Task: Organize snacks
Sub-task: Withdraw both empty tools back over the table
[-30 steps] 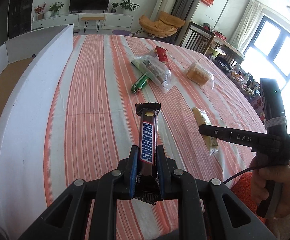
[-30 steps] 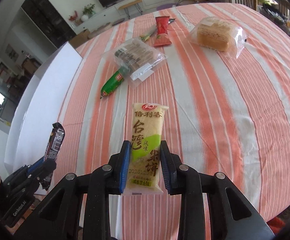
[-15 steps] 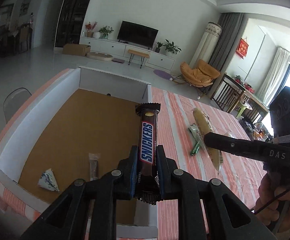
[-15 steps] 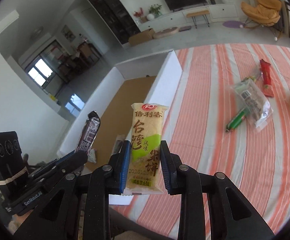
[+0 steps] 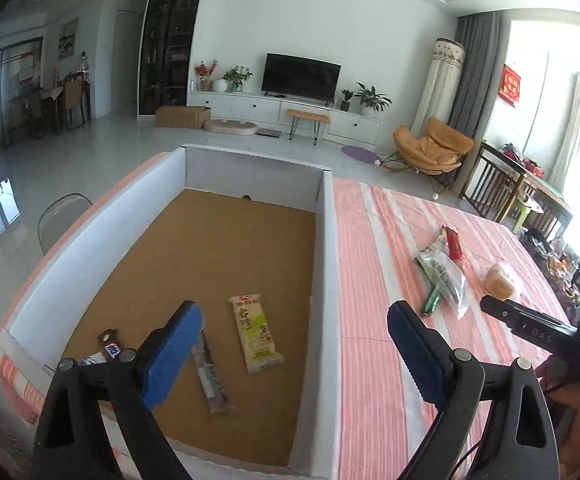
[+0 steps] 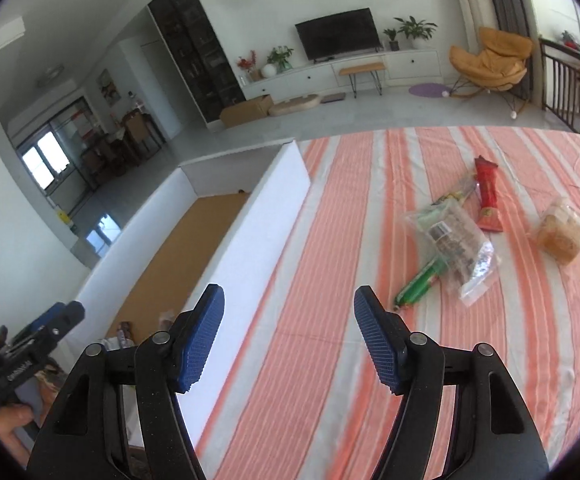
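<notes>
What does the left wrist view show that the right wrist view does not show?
Only the left wrist view shows the box floor fully, with the pale rice cake pack and the Snickers bar lying on it. Only the right wrist view shows the red packet unhidden. Both show the white box, the green stick, the clear bag and open tongs.

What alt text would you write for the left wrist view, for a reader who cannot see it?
The open left gripper hangs over a white box with a brown floor, where a pale rice cake packet and a Snickers bar lie flat. On the striped tablecloth to the right lie more snacks, with a living room behind.
</notes>
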A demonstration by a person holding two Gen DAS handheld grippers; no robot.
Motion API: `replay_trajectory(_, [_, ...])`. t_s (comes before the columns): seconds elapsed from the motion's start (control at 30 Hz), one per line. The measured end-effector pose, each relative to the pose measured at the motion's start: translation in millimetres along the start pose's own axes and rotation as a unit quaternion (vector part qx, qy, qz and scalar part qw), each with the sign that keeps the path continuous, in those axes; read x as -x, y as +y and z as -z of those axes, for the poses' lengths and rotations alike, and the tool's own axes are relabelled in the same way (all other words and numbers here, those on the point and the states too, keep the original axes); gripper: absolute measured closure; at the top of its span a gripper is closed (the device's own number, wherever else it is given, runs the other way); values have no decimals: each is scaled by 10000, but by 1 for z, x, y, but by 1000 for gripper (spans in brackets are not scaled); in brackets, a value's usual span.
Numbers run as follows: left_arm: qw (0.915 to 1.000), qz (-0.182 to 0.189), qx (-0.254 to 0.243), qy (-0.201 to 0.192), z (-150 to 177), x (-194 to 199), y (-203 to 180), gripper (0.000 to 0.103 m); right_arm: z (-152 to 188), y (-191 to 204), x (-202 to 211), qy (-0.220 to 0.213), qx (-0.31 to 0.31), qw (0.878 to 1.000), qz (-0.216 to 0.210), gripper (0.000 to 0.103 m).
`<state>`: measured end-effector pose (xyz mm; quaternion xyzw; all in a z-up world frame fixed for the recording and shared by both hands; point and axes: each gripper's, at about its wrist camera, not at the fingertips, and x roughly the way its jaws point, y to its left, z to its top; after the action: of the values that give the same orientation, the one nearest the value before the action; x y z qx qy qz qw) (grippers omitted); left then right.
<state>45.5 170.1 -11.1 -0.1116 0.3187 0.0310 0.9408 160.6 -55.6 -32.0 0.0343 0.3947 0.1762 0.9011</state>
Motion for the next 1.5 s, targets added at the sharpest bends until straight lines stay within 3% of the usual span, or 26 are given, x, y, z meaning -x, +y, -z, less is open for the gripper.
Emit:
replay_trajectory(0.13, [9932, 882, -566, 502, 19, -32, -75, 2, 44, -94, -11, 196, -396, 9874, 1522, 32])
replay_trajectory(0.2, [9878, 1040, -883, 749, 34, -61, -108, 2, 63, -129, -10, 289, -730, 9794, 1861, 32])
replay_trajectory(0.27, [9834, 955, -1159, 1023, 49, -96, -135, 2, 71, -158, -5, 298, -1240, 9712, 2014, 32])
replay_trajectory(0.33, [9799, 898, -1312, 1204, 60, -125, -155, 2, 69, -172, 8, 62, -1670, 9683, 1859, 32])
replay_trajectory(0.4, [9784, 763, -1460, 1247, 65, -147, -165, 2, 68, -174, 15, -174, -1725, 9628, 2074, 32])
replay_trajectory(0.67, [9763, 422, -1618, 1374, 74, -192, -162, 3, 71, -177, -3, 134, -1713, 9553, 2405, 32])
replay_trajectory(1.5, [9749, 279, -1621, 1499, 75, -199, -161, 0, 77, -172, -13, 414, -1491, 9542, 2560, 25])
